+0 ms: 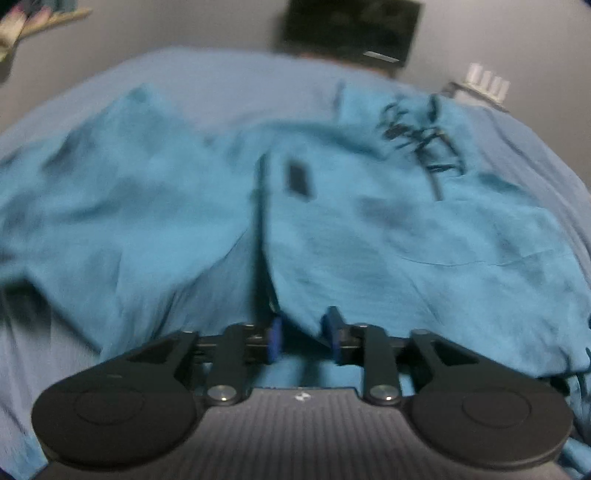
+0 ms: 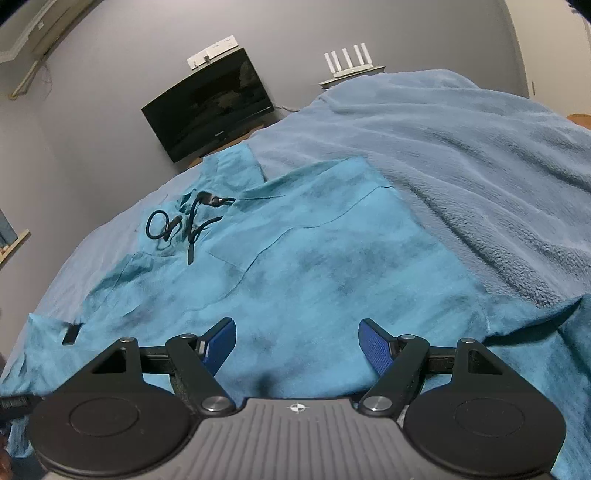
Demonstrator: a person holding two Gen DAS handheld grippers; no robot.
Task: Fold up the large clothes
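Both your views sit just behind a gripper, looking forward and down along its two fingers, fisheye, edges bowed. Your left wrist camera rides close over the teal garment, blurred, facing across the bed toward the grey wall and the dark screen at top centre. Your right wrist camera sits equally close over the same cloth, sharp, rolled a little so the screen tilts at upper left. Shared ground: the garment's black drawstring, its small black tag, the white router, and the wall.
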